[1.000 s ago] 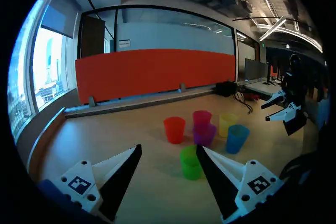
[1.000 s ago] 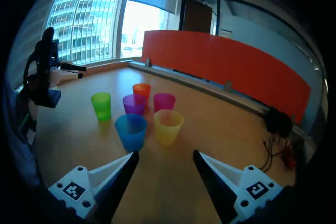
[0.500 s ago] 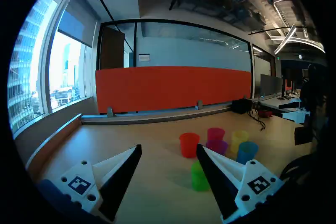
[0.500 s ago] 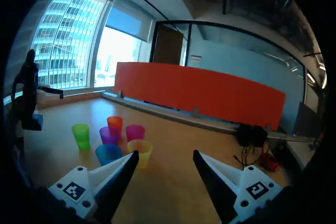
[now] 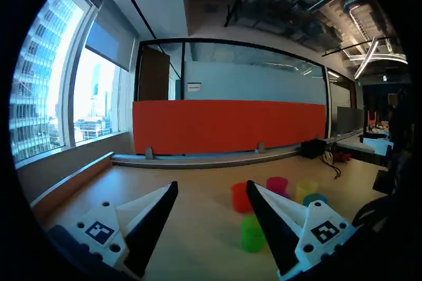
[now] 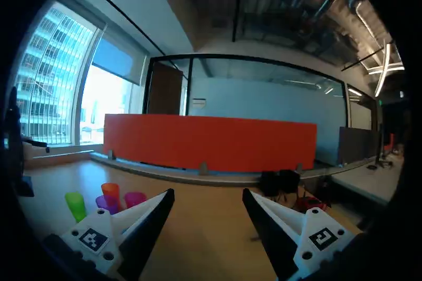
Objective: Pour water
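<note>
A pale wooden table point(image 5: 200, 175) runs up to a low orange screen point(image 5: 227, 125) in an office with tall windows point(image 5: 47, 107) along one side. On the table stands a cluster of plastic cups point(image 5: 277, 185), all upright. In the left gripper view the green cup point(image 5: 253, 233) is nearest and a little apart from the others. Behind it are the red cup point(image 5: 241, 197), the pink cup point(image 5: 277, 184), the yellow cup point(image 5: 306, 188) and the blue cup point(image 5: 316, 198), set close together. One finger of the left gripper point(image 5: 211, 183) partly hides several of them. That gripper's jaws are spread wide with nothing between them, held above the table short of the cups. In the right gripper view the cups sit low at the side: the green cup point(image 6: 75, 205), the red cup point(image 6: 111, 191), a purple cup point(image 6: 104, 203) in front of it, and the pink cup point(image 6: 133, 198), half behind a finger. The right gripper point(image 6: 208, 191) is likewise released, its jaws apart and gripping nothing, pointing across bare table point(image 6: 211, 217) towards the screen. Farther off, dark cables point(image 6: 279, 182) lie in a heap by the screen. A strip light point(image 6: 384, 65) hangs under the open ceiling.
</note>
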The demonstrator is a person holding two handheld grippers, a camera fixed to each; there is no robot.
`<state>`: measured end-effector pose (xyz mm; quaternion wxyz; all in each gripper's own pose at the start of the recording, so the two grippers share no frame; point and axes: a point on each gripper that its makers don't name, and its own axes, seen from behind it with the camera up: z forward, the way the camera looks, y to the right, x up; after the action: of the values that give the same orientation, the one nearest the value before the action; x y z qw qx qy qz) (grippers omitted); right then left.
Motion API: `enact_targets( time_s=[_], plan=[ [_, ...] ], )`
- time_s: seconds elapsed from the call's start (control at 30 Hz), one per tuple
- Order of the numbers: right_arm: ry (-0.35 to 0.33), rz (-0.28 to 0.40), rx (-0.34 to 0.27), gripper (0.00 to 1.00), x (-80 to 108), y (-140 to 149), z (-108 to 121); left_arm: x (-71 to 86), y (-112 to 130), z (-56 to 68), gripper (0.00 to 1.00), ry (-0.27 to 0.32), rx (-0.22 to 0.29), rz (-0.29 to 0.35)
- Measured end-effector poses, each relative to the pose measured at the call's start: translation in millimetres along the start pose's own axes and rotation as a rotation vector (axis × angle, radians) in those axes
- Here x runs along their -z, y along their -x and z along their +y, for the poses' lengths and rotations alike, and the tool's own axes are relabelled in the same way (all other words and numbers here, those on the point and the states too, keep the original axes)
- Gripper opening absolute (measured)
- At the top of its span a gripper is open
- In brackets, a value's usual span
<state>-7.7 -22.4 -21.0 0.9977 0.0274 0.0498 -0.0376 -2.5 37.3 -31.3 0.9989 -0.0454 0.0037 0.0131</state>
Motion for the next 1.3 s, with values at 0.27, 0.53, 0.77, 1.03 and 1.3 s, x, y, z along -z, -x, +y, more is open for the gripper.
enact_targets(
  time_s=[0.27,0.53,0.77,1.03,1.3],
  plan=[
    [0.089,0.021,-0.018,1.00,6.3,3,17,-0.8,-2,-5.0,0.96,-0.042,-0.026,0.025],
    [0.089,0.018,-0.060,1.00,12.1,12,17,-4.1,8,-8.6,0.96,-0.086,-0.060,0.031],
    [0.076,0.034,-0.090,1.00,15.6,9,11,-6.9,19,-9.2,0.96,-0.115,-0.078,0.044],
    [0.068,0.034,-0.114,0.99,14.7,8,3,-11.7,27,-9.5,0.96,-0.128,-0.058,0.068],
    [0.056,0.033,-0.119,0.99,15.4,6,-6,-15.1,43,-14.7,0.96,-0.128,-0.021,0.068]
  ],
)
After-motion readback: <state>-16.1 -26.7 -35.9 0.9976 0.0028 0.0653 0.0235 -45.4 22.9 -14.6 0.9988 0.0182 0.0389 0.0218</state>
